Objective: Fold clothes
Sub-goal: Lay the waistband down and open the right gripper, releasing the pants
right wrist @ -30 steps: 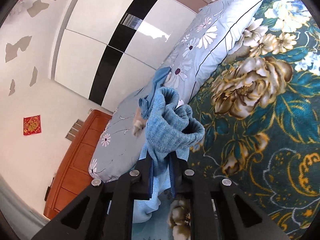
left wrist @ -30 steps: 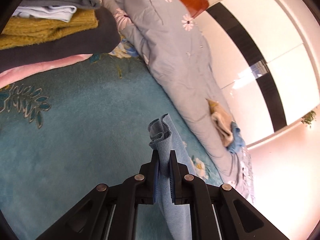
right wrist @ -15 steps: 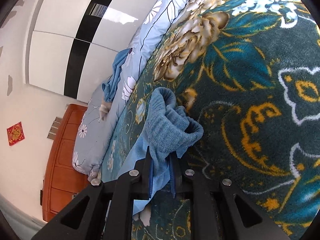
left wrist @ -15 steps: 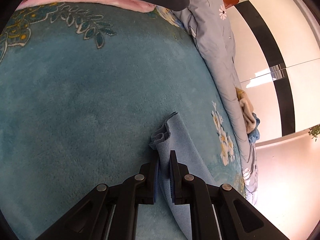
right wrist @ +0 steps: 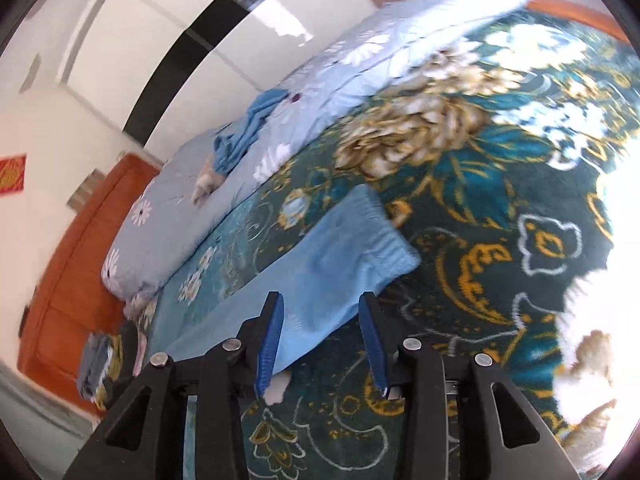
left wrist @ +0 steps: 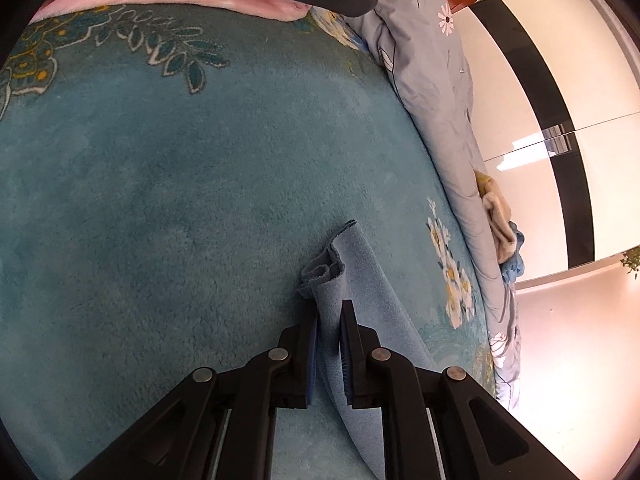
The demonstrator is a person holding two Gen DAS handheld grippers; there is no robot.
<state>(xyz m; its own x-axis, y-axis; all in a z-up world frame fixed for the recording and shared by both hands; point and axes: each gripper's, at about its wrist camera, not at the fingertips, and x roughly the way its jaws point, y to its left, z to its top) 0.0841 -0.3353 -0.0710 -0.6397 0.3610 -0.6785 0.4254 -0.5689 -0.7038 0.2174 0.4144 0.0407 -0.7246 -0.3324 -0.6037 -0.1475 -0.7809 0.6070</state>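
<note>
Teal floral bedspread [right wrist: 460,208]: long light-blue knit garment [right wrist: 320,264] lies flat lengthwise, left gripper [left wrist: 329,320] clamping its end, right gripper [right wrist: 320,312] spread, empty; further folds seemingly remain.

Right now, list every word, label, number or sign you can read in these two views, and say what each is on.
No text can be read in either view.
Red and gold wall decoration: cut off at the picture's edge and blurred; whether it carries any character cannot be told.
Light blue garment, teal floral blanket, grey flowered duvet: patterns only, no label or lettering showing.
</note>
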